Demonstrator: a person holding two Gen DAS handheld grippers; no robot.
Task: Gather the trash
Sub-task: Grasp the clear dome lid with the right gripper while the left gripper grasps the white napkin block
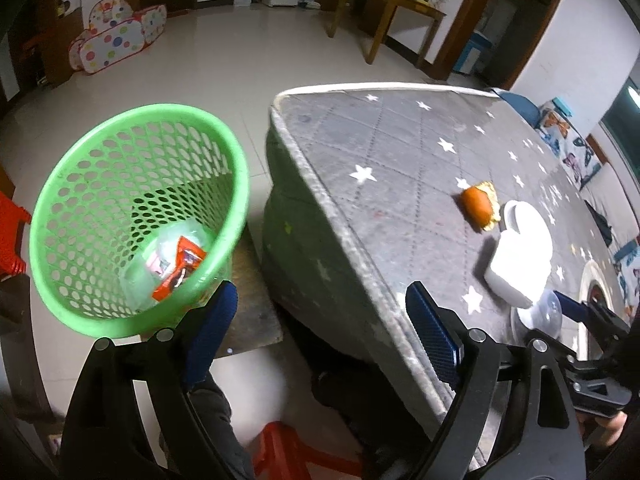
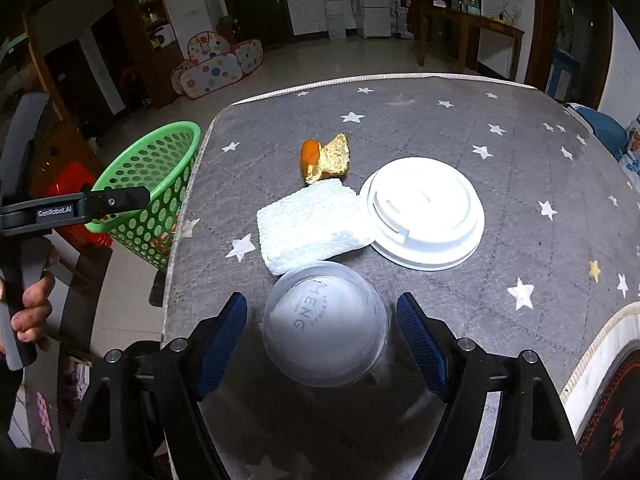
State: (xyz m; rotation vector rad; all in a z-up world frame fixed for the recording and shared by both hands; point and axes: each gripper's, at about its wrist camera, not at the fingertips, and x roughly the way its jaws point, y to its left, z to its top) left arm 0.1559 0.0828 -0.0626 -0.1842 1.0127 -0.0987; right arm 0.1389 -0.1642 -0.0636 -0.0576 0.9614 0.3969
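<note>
"GenRobot.AI" on the left hand-held gripper (image 2: 56, 211); "MENG" on the clear cup (image 2: 325, 323)

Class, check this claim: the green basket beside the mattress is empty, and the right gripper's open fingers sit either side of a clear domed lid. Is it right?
Not quite. The green basket is not empty: the left wrist view shows an orange wrapper and clear plastic at its bottom. The rest holds: the right gripper is open around the clear domed lid.
</note>
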